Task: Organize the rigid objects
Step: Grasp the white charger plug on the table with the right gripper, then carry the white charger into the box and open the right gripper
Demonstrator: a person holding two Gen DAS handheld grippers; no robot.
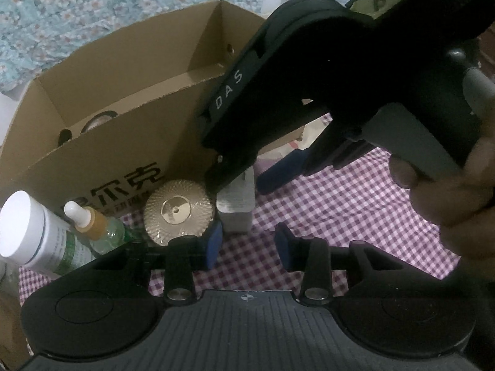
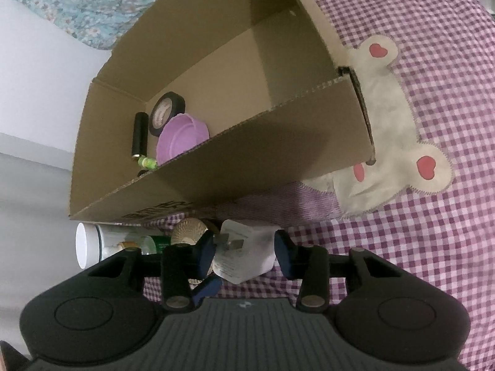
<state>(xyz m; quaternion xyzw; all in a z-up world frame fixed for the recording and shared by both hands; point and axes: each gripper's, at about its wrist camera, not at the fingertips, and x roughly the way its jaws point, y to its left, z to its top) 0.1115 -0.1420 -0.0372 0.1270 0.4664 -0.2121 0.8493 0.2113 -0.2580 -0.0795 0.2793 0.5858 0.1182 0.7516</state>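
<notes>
White plug adapter (image 2: 244, 258) sits between the spread right tongs (image 2: 244, 252), seemingly not yet clamped, just short of the cardboard box (image 2: 253, 167) ahead where it likely belongs, while the left tongs (image 1: 247, 245) gape empty nearby.

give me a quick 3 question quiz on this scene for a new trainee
1. True or false: the white charger block sits between the fingers of the right tongs.
2. Which of these lies inside the cardboard box?
A. the purple lid
B. the gold ribbed disc
C. the white-capped bottle
3. Fill in: the left tongs hold ____.

Key: 1 true; 2 A (the disc and bottle stand outside, against the box's front wall); 3 nothing, the jaws are open over the checked cloth.
</notes>
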